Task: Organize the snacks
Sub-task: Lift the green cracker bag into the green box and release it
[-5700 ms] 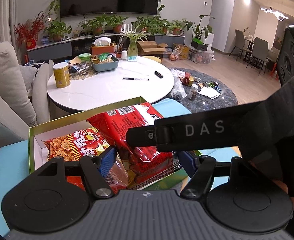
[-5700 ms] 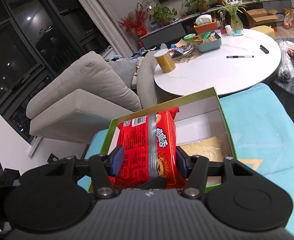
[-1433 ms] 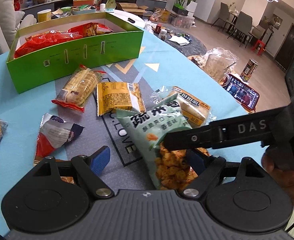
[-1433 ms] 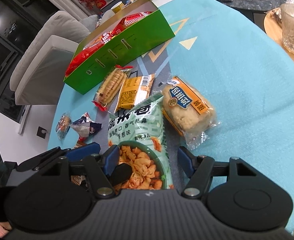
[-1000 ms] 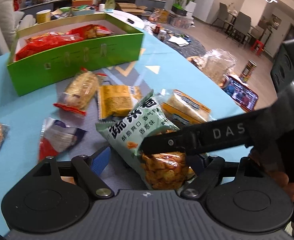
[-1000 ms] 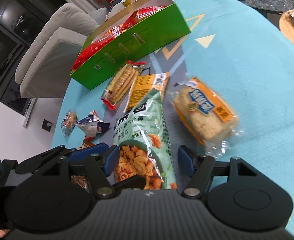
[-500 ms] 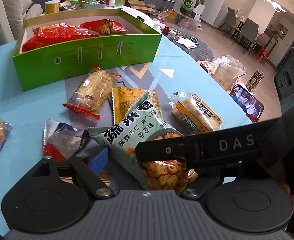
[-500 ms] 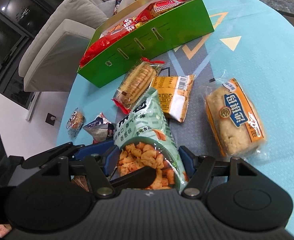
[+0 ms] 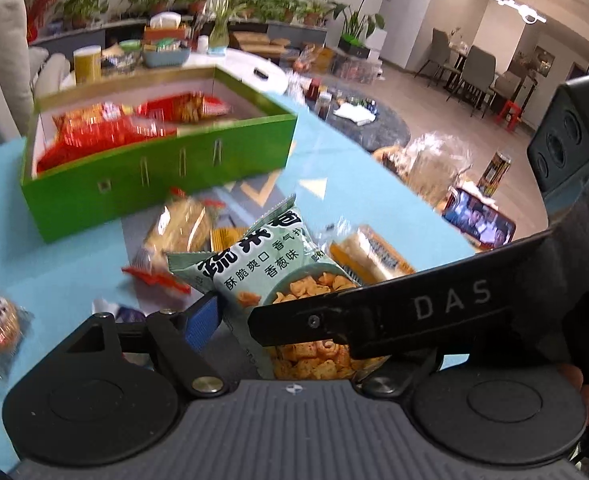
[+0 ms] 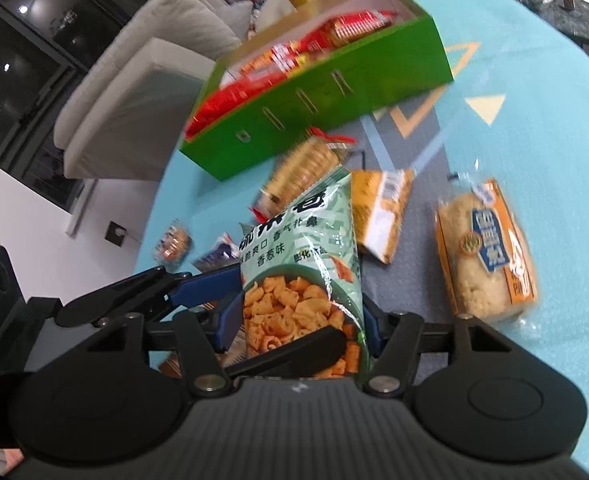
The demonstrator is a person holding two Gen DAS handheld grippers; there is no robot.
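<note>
On the round table with its turquoise patterned cloth [image 10: 534, 128], the long green cardboard box [image 10: 334, 88] with its open top is my landmark. It sits at the far side, already holding red snack packets [image 9: 106, 128].

This side of the box, loose snacks lie scattered: a clear-wrapped stack of golden biscuits with red ends [image 10: 306, 168] just in front of its wall, a flat yellow-orange sachet [image 10: 382, 208] beside that, and an orange-labelled wrapped cake [image 10: 486, 252] further out towards the table edge. Two small packets [image 10: 174, 242] lie off to the other side, well apart from the box.

Nearest to me, and well short of the box, is the pale green puffed-snack bag [image 10: 306, 264]. My right gripper [image 10: 294, 320] is closing its jaws on the bag's lower end, and the blue pads already press both sides of it. My left gripper [image 9: 286, 320] is narrowing too with the same bag between its fingers; one blue pad [image 9: 202, 318] stands just beside the bag's edge, and the other pad is hidden behind my right tool's finger, so I cannot tell whether it grips.

The risks, as I judge them: the bag is air-filled and slippery, so a hard squeeze could crush the contents or let it squirt out. With both tools crowded on one end, the fingers could knock together. The free upper end could also catch the box wall on the way in.
</note>
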